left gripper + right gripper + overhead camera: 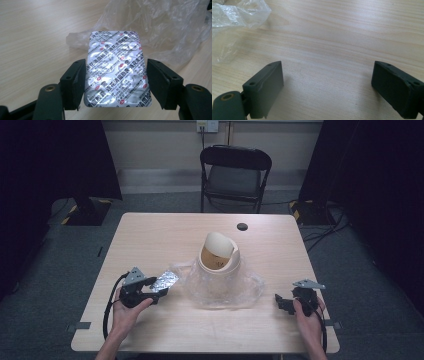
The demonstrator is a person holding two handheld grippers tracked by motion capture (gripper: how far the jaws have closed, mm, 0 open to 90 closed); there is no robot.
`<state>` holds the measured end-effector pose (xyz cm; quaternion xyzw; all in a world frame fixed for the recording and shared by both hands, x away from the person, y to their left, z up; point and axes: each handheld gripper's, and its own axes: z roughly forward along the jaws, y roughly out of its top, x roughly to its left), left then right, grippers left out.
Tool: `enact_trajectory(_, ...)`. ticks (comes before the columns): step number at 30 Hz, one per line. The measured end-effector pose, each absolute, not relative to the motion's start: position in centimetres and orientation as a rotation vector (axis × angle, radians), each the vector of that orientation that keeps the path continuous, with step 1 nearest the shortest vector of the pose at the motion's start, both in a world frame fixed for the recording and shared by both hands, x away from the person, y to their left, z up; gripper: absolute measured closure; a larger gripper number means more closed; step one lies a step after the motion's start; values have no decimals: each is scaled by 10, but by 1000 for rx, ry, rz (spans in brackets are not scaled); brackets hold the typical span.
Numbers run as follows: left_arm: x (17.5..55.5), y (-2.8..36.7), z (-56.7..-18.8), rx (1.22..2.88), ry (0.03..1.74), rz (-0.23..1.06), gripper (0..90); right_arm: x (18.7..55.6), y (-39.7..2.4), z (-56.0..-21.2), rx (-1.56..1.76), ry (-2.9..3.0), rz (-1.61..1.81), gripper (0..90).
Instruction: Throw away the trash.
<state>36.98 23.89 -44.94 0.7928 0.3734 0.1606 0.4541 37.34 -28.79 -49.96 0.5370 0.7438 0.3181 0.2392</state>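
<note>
**Pill strip held left of the lidded bin, long axis pointing toward it**

The left gripper (150,290) has its jaws closed on the two long edges of a silver pill strip (117,70), gripping the near half so that the far half sticks out ahead of the jaws. In the high view the strip (165,281) is raised off the worktop (150,235) and its long axis runs up and to the right, toward the small tan bin (219,255) with a swing lid that stands on a crumpled clear plastic bag (240,292). The bin lies to the right of the strip and a little farther from the person; the strip's free end is near the bag's left edge and apart from the bin. The left hand (127,312) is much the nearer one to the strip.

The strip is a rectangular foil blister sheet with rounded corners, foil backing up, printed with rows of dark characters and small red marks.

The right gripper (287,304) rests low at the right of the worktop, jaws wide apart and holding nothing.
</note>
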Motion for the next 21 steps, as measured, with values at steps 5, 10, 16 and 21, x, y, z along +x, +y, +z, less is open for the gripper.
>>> enact_trajectory(5,370,230,-441,1952,891,391,342,373,-288,-500,1470,2037,871,97)
enact_trajectory(10,370,225,-429,1932,864,388,342,373,-288,-500,1470,2037,871,97)
enact_trajectory(16,370,221,-414,1928,824,397,342,373,-288,-500,1470,2037,871,97)
enact_trajectory(21,369,215,-405,1928,787,395,342,373,-288,-500,1470,2037,871,97)
